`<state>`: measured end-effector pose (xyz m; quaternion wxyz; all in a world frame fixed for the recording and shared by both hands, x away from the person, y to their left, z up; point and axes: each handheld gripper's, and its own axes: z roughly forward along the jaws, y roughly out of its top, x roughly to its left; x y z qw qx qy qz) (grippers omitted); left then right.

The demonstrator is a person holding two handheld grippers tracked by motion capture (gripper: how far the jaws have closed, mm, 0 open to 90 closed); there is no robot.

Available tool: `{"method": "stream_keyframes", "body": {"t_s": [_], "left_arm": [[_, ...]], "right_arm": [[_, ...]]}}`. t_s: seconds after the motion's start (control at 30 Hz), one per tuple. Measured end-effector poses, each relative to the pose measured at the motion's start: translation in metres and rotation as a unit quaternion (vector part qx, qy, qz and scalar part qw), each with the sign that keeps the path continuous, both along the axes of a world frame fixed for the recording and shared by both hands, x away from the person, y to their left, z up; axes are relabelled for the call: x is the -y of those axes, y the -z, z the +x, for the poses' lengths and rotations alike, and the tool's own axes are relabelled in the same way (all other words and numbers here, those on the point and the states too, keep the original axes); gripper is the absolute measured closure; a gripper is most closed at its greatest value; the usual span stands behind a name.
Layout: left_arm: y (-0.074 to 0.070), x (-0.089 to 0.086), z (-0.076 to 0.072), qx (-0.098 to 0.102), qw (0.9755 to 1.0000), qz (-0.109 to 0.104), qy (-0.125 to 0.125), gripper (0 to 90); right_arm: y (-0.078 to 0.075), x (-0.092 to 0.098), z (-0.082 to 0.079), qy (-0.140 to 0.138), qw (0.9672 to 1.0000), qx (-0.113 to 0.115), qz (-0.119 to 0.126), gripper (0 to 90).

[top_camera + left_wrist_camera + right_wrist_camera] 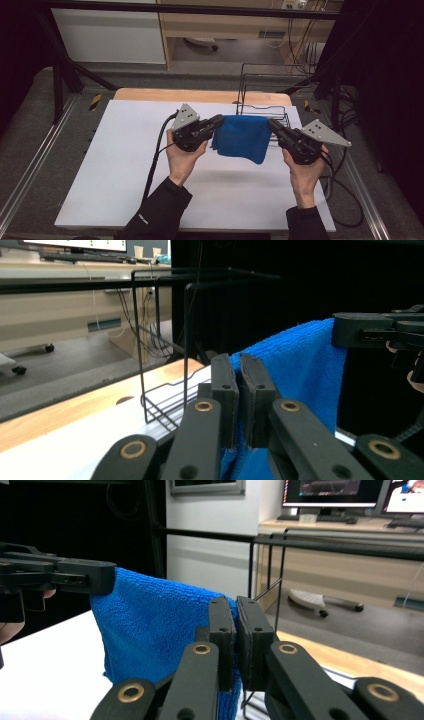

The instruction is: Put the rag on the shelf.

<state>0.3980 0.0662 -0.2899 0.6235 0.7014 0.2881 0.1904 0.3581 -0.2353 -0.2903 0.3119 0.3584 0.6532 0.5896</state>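
Note:
A blue cloth (243, 137) hangs in the air above the white table top (125, 170), stretched between my two grippers. My left gripper (220, 120) is shut on the cloth's left top corner, and my right gripper (271, 123) is shut on its right top corner. In the left gripper view the jaws stand pressed together at the left gripper (239, 375) with the blue cloth (300, 370) pinched between them. The right gripper view has the right gripper (236, 615) clamped the same way on the blue cloth (150, 625), which droops below the jaws.
A black wire rack (262, 95) stands at the table's far right, just behind the cloth; the black wire rack (165, 350) is also close in the left gripper view. Cables trail from both grippers. A wooden strip (200, 95) edges the table's far side.

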Motion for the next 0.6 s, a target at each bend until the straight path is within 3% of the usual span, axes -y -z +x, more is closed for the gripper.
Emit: {"method": "stream_keyframes", "body": {"t_s": [0.27, 0.6], "left_arm": [[-0.015, 0.010, 0.004, 0.024, 0.9996, -0.013, -0.002, 85.9], [-0.021, 0.018, 0.012, 0.037, 0.9985, -0.039, -0.004, 86.0]], "right_arm": [[-0.015, 0.006, 0.000, 0.019, 0.9994, 0.027, 0.008, 86.7], [-0.024, 0.009, 0.003, 0.038, 0.9977, 0.053, 0.020, 86.7]]}}
